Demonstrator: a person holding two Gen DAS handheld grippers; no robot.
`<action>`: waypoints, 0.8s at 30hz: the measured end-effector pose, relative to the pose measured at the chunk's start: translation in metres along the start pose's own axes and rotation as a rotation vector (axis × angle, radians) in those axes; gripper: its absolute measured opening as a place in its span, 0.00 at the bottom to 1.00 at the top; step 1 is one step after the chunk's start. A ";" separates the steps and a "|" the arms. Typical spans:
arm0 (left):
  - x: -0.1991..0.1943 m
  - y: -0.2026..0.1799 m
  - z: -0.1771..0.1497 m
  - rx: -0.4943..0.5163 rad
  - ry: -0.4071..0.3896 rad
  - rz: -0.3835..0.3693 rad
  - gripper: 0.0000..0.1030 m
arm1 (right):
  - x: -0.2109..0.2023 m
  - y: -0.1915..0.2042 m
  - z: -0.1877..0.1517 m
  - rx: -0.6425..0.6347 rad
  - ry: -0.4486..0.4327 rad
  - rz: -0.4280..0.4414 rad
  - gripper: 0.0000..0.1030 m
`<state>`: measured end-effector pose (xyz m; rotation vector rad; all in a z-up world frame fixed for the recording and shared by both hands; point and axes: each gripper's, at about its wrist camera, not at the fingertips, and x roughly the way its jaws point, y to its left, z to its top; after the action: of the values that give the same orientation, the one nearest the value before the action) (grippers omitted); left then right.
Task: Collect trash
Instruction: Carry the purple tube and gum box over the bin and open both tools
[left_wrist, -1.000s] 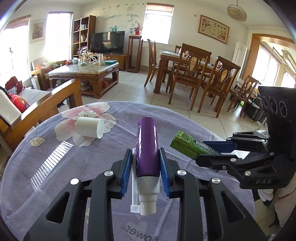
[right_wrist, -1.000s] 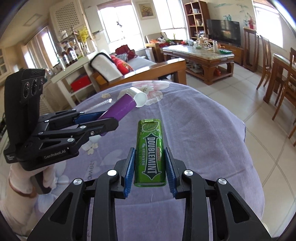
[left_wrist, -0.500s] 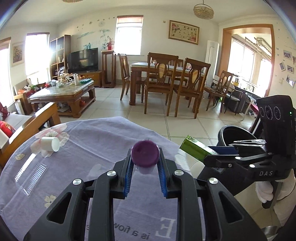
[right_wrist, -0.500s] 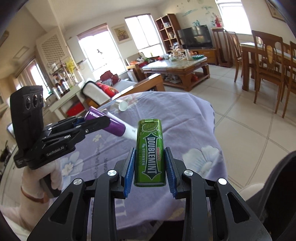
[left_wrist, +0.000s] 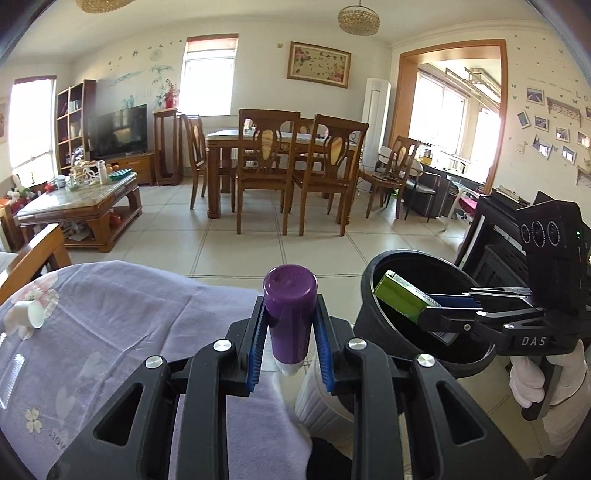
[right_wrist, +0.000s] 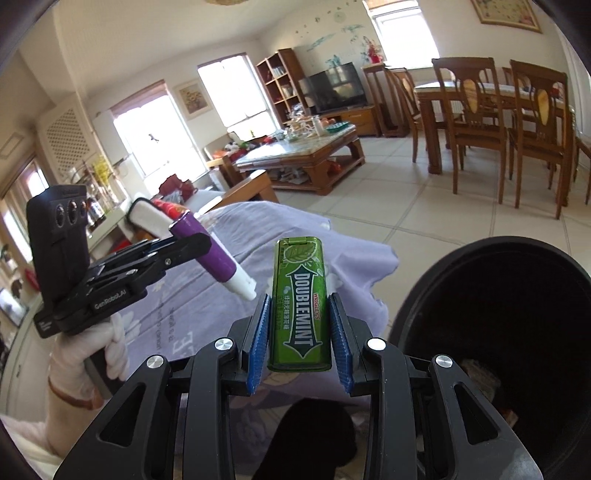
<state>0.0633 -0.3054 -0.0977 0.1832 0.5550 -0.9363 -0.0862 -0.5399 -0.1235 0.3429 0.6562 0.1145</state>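
Note:
My left gripper (left_wrist: 290, 345) is shut on a purple tube with a white cap (left_wrist: 290, 317), held above the right edge of the lilac tablecloth (left_wrist: 129, 314). The same tube (right_wrist: 212, 251) shows at the left of the right wrist view. My right gripper (right_wrist: 299, 339) is shut on a green Doublemint gum pack (right_wrist: 299, 302). In the left wrist view that pack (left_wrist: 404, 299) hangs over the mouth of the black trash bin (left_wrist: 417, 314), which stands beside the table. The bin (right_wrist: 498, 332) fills the right of the right wrist view. A white paper cup (left_wrist: 31, 314) lies on its side on the cloth.
A white object (left_wrist: 317, 398) sits between table and bin, below my left gripper. Beyond lies tiled floor (left_wrist: 295, 240), then a dining table with chairs (left_wrist: 280, 155) and a coffee table (left_wrist: 81, 203). Gloved hands (left_wrist: 528, 380) hold both grippers.
Both grippers swung right, away from the table's middle toward the bin, each keeping its item. The gum pack now hangs over the bin's mouth; the paper cup has slid to the far left.

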 end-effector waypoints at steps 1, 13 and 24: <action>0.005 -0.008 0.002 0.008 0.001 -0.020 0.25 | -0.007 -0.008 -0.002 0.012 -0.007 -0.012 0.31; 0.067 -0.099 0.005 0.099 0.029 -0.224 0.25 | -0.075 -0.099 -0.046 0.162 -0.061 -0.154 0.31; 0.120 -0.139 -0.010 0.122 0.102 -0.320 0.25 | -0.088 -0.152 -0.077 0.260 -0.063 -0.239 0.31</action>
<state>0.0036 -0.4691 -0.1577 0.2578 0.6335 -1.2787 -0.2033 -0.6793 -0.1827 0.5132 0.6460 -0.2110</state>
